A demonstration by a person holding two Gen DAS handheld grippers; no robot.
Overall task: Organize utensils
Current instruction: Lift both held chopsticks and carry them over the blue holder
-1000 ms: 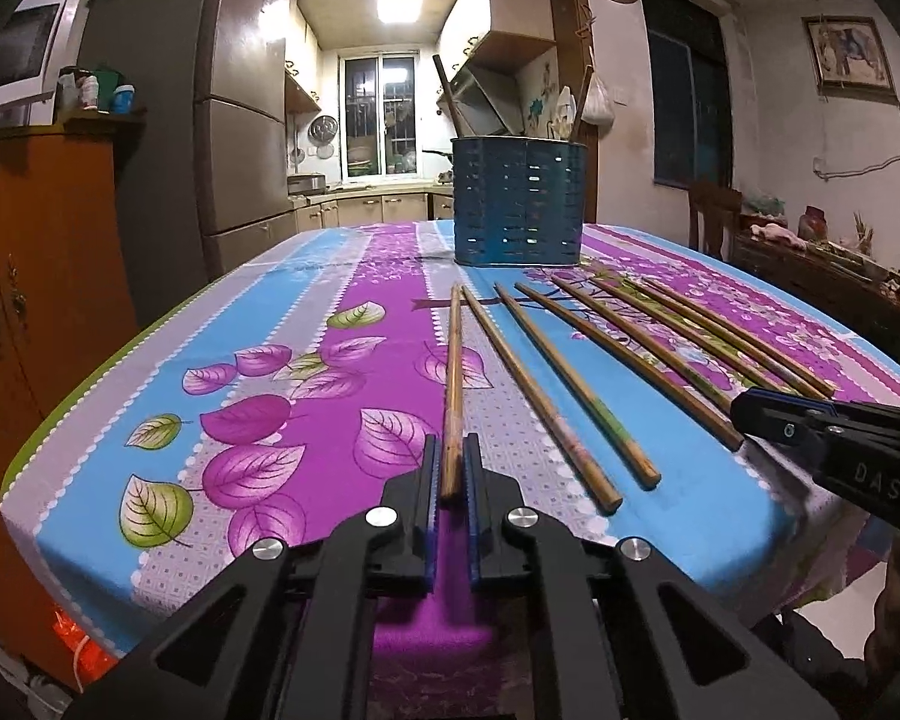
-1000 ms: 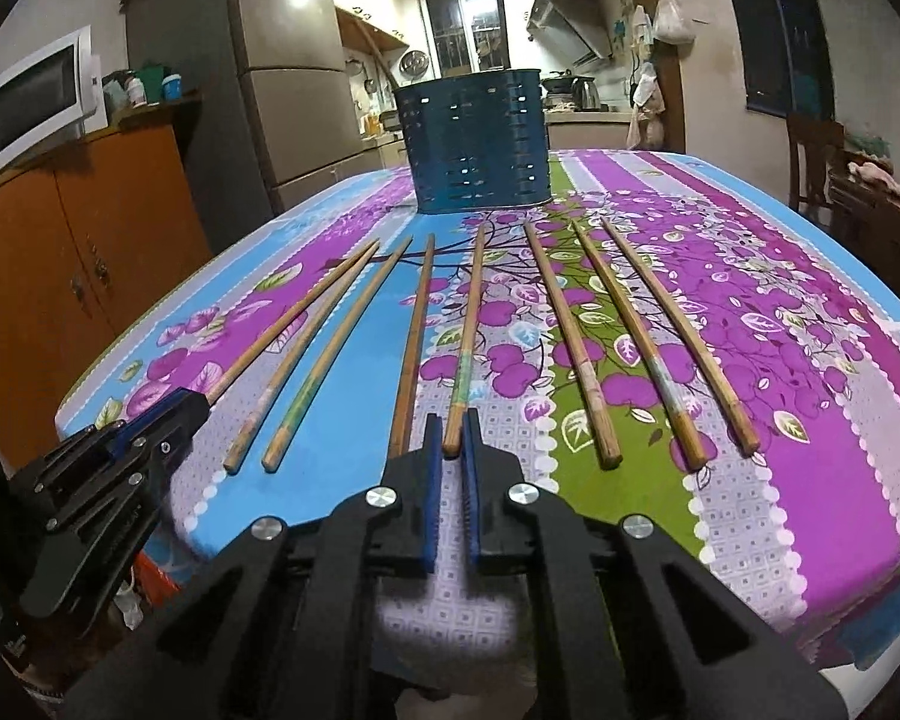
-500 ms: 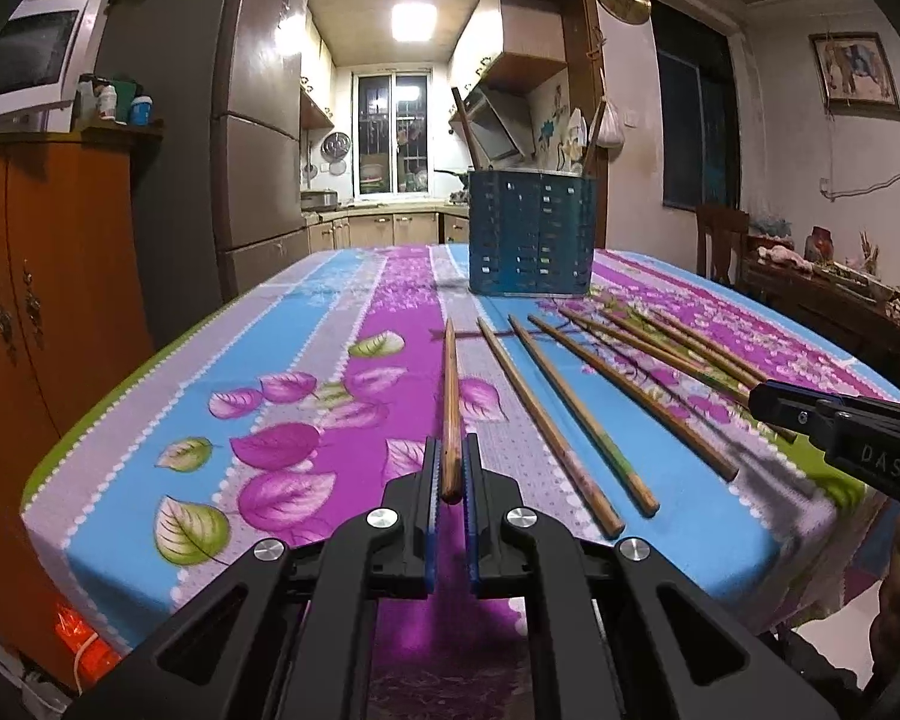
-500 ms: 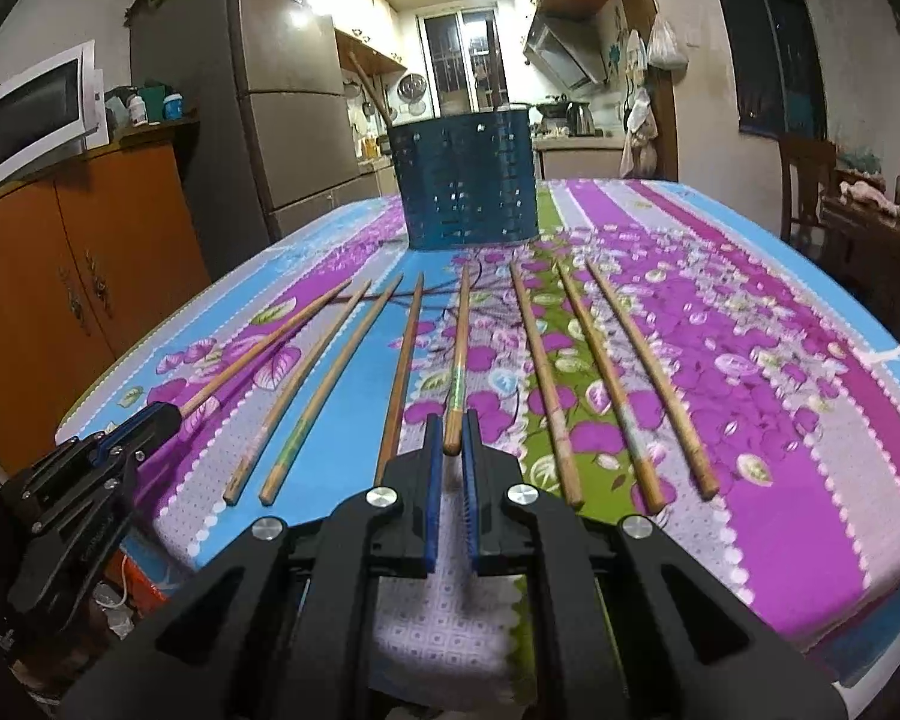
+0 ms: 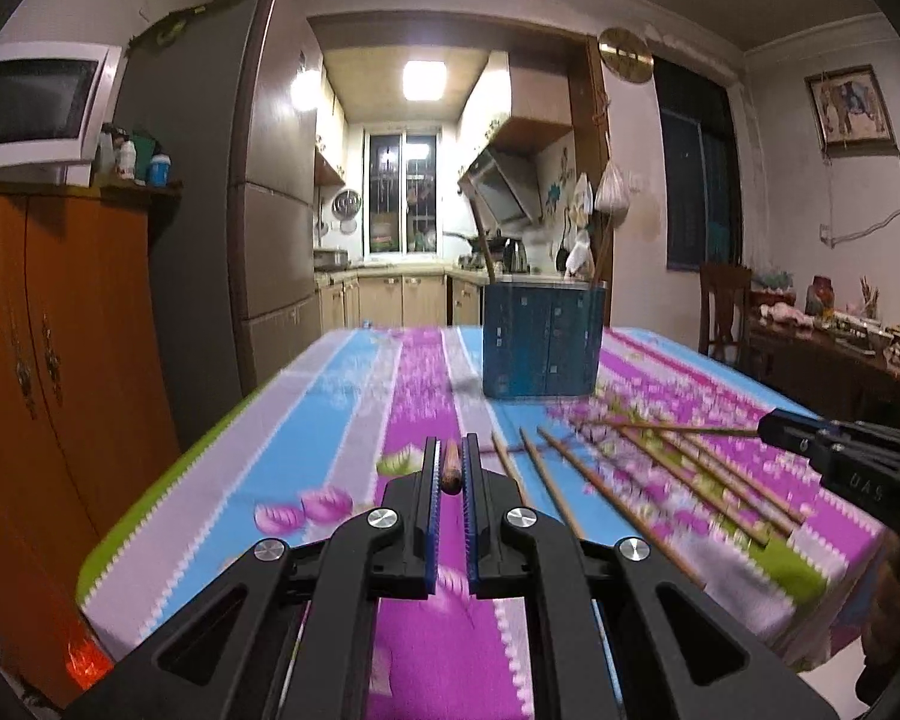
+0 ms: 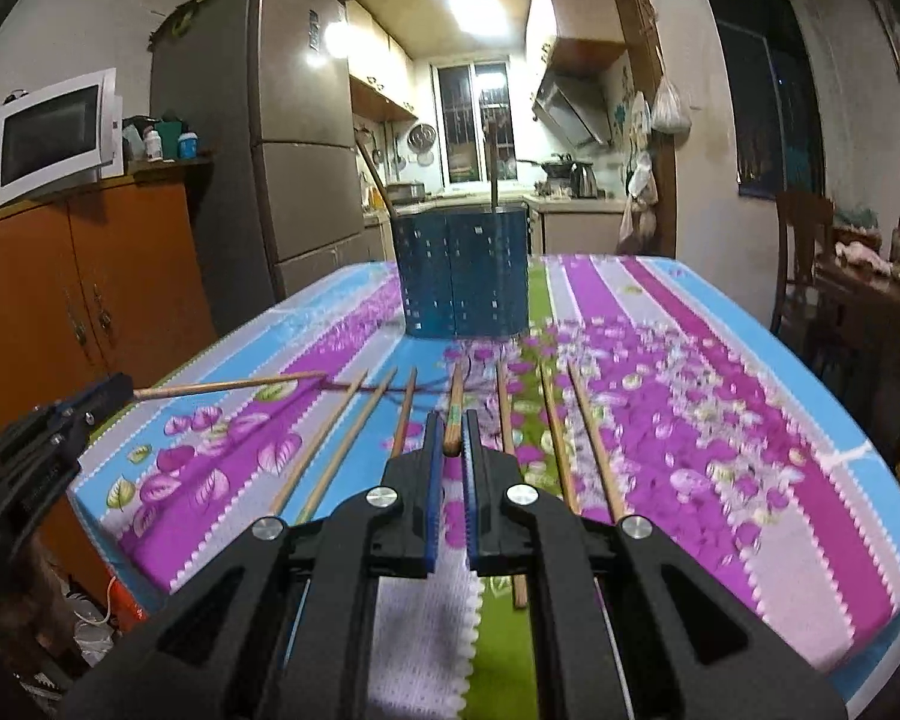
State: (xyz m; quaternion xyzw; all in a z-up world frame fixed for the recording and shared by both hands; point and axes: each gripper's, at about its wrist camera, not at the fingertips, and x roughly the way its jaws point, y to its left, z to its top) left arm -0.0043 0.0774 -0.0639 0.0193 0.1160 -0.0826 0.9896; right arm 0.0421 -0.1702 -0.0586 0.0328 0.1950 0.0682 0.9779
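My left gripper (image 5: 450,450) is shut on the near end of a wooden chopstick (image 5: 450,471), held above the table and pointing at the blue slotted holder (image 5: 543,342). My right gripper (image 6: 450,426) is shut on another chopstick (image 6: 453,408), also raised. From the right wrist view the left gripper (image 6: 114,390) shows at the left with its chopstick (image 6: 228,385) sticking out level. Several more chopsticks (image 6: 342,444) lie side by side on the flowered tablecloth (image 6: 690,396). The holder (image 6: 462,273) stands at the far end with two sticks upright in it.
A tall fridge (image 5: 270,210) and an orange cabinet (image 5: 60,360) with a microwave (image 5: 30,108) stand left of the table. A wooden chair (image 5: 726,306) and a cluttered sideboard (image 5: 840,348) are on the right. The near table edge (image 6: 510,630) lies just under my grippers.
Both grippers have risen, each lifting its chopstick off the cloth. The views have tilted up, so the holder and kitchen sit lower and the picked sticks now look foreshortened.
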